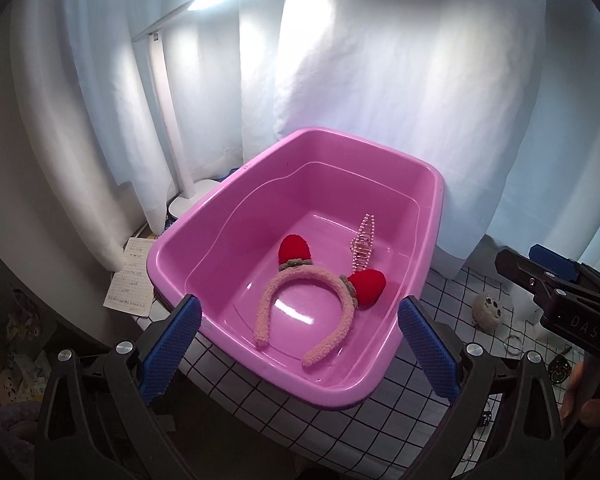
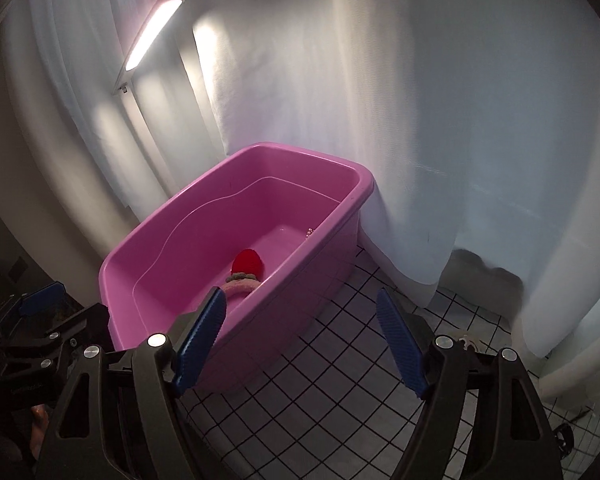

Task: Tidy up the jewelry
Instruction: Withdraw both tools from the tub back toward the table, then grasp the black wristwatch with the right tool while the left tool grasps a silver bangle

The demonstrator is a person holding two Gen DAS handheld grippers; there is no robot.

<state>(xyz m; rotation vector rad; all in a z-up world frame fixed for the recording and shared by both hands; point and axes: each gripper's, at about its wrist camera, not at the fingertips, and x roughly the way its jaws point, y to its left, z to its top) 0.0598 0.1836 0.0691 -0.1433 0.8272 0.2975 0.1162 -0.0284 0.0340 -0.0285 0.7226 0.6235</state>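
A pink plastic tub [image 1: 220,216] stands on the checked cloth. Inside it lie a fluffy pink headband [image 1: 300,280] with two red hearts and a pearl hair clip [image 1: 363,246]. My left gripper [image 1: 300,344] hovers over the tub's near rim, open wide, nothing between its blue pads. In the right wrist view the tub [image 2: 172,224] sits to the left, with one red heart of the headband [image 2: 247,263] showing over its wall. My right gripper [image 2: 300,340] is open and holds nothing, beside the tub's right wall above the cloth. The right gripper also shows in the left wrist view [image 1: 548,284].
A white desk lamp [image 1: 172,128] stands behind the tub against white curtains. A notebook [image 1: 130,276] lies left of the tub. Right of it on the checked cloth [image 1: 440,292] lie a pale round trinket [image 1: 488,312], a thin ring [image 1: 514,344] and a dark green piece [image 1: 560,368].
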